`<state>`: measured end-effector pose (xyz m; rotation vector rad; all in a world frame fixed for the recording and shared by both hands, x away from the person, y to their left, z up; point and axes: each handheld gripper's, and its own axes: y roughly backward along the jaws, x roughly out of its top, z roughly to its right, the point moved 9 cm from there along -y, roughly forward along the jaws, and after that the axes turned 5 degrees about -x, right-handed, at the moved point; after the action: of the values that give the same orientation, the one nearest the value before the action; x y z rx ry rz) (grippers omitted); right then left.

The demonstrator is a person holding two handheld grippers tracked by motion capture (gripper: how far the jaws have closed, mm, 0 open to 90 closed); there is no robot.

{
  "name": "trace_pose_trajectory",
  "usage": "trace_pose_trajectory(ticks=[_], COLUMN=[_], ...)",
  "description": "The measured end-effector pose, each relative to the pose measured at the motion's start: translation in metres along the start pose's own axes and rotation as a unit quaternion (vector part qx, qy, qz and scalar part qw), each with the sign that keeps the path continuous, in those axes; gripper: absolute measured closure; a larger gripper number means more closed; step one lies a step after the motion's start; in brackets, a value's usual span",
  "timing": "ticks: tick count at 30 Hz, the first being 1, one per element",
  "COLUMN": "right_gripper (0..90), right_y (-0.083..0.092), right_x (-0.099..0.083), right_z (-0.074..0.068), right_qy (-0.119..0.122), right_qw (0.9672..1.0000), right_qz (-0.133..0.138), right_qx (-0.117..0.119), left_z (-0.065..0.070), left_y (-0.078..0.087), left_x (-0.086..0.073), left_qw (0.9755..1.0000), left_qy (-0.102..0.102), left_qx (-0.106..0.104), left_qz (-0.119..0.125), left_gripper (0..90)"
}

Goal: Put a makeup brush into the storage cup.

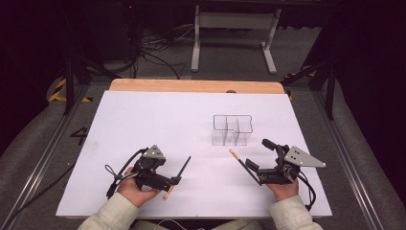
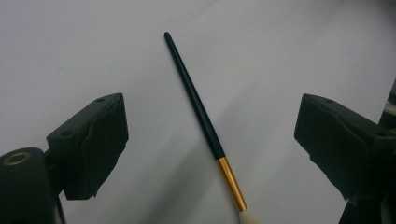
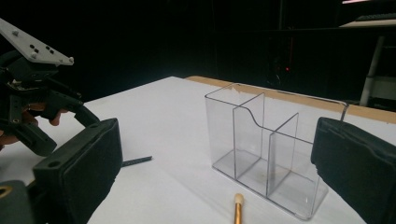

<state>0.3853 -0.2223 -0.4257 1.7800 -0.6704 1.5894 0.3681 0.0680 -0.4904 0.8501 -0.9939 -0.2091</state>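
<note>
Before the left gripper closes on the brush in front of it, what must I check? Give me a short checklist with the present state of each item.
1. Left gripper jaws open wide enough for the handle: ok.
2. Left brush lies between the jaws: ok in the left gripper view; the pads do not touch it.
3. Brush lies flat and free on the white table, nothing on top: ok.
4. Jaws are low enough to catch the thin handle: cannot tell.
5. Right gripper is open, holds nothing and stays apart from the left one: ok.
6. Clear organizer stands upright with empty compartments: ok.
</note>
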Motion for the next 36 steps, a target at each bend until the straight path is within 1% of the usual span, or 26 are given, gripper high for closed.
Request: trace_pose_trajectory(ticks=[2, 4, 6, 7, 10, 15, 16, 17, 19, 20, 23, 25, 26, 27, 29, 30, 31, 34, 35, 36], right_gripper=[3.8, 6.3, 6.8, 7.6, 7.4, 7.3, 7.3, 7.3, 7.3, 7.3, 7.2, 7.2, 7.2, 7.2, 7.2, 7.1, 7.1, 7.0, 7.0, 6.9], right_y=[0.000, 0.001, 0.002, 0.003, 0.003, 0.003, 0.003, 0.003, 0.003, 0.003, 0.002, 0.002, 0.002, 0.002, 0.002, 0.002, 0.002, 0.001, 0.001, 0.001], right_x=[-0.001, 0.000, 0.002, 0.002, 0.001, -0.001, -0.001, -0.001, -0.001, -0.001, -0.002, -0.003, -0.003, -0.003, -0.003, -0.003, -0.003, -0.005, -0.005, -0.005], right_z=[0.001, 0.000, -0.001, -0.001, 0.000, 0.001, 0.001, 0.001, 0.001, 0.001, 0.001, 0.001, 0.001, 0.001, 0.001, 0.000, 0.000, 0.000, 0.000, 0.000], right_qy=[0.000, 0.005, 0.010, 0.011, 0.006, 0.009, 0.009, 0.008, 0.006, 0.003, -0.004, -0.004, -0.005, -0.005, -0.006, -0.011, -0.011, -0.014, -0.013, -0.013], right_qw=[1.0000, 1.0000, 0.9999, 0.9999, 0.9999, 0.9999, 0.9999, 0.9999, 0.9999, 0.9999, 0.9999, 0.9999, 0.9999, 0.9999, 0.9999, 0.9999, 0.9999, 0.9998, 0.9998, 0.9998], right_qz=[-0.005, -0.002, 0.005, 0.006, -0.002, -0.009, -0.008, -0.009, -0.009, -0.008, -0.010, -0.012, -0.012, -0.012, -0.013, -0.012, -0.012, -0.015, -0.015, -0.016], right_qx=[-0.002, -0.001, -0.006, -0.007, -0.008, -0.012, -0.012, -0.012, -0.011, -0.008, -0.005, -0.004, -0.004, -0.003, -0.002, 0.003, 0.003, 0.006, 0.005, 0.006], left_z=[0.002, 0.003, 0.003, 0.003, 0.003, 0.005, 0.005, 0.005, 0.006, 0.006, 0.006, 0.006, 0.006, 0.006, 0.007, 0.008, 0.008, 0.009, 0.010, 0.009], left_y=[-0.003, -0.006, -0.008, -0.008, -0.010, -0.014, -0.015, -0.016, -0.017, -0.017, -0.019, -0.020, -0.021, -0.021, -0.023, -0.023, -0.023, -0.024, -0.024, -0.024], left_x=[-0.002, -0.004, -0.005, -0.006, -0.008, -0.010, -0.011, -0.011, -0.012, -0.012, -0.014, -0.014, -0.015, -0.015, -0.017, -0.017, -0.017, -0.017, -0.018, -0.018], left_qw=[0.9999, 0.9997, 0.9995, 0.9995, 0.9992, 0.9987, 0.9983, 0.9981, 0.9979, 0.9977, 0.9971, 0.9969, 0.9968, 0.9964, 0.9957, 0.9951, 0.9951, 0.9940, 0.9936, 0.9934], left_qy=[-0.008, -0.015, -0.019, -0.019, -0.021, -0.021, -0.026, -0.029, -0.029, -0.032, -0.034, -0.034, -0.030, -0.030, -0.029, -0.028, -0.028, -0.028, -0.024, -0.025], left_qx=[-0.003, 0.002, 0.003, 0.003, 0.002, 0.002, -0.002, 0.001, -0.001, -0.002, 0.001, -0.001, -0.003, -0.007, -0.014, -0.020, -0.020, -0.026, -0.025, -0.025], left_qz=[-0.009, -0.017, -0.024, -0.026, -0.034, -0.047, -0.051, -0.054, -0.058, -0.060, -0.068, -0.070, -0.074, -0.079, -0.087, -0.093, -0.093, -0.103, -0.107, -0.109], left_gripper=[11.4, 11.7, 11.8, 11.9, 12.4, 13.9, 14.0, 14.0, 13.9, 13.9, 15.3, 18.8, 18.8, 19.0, 21.3, 23.5, 25.3, 27.7, 28.6, 29.4])
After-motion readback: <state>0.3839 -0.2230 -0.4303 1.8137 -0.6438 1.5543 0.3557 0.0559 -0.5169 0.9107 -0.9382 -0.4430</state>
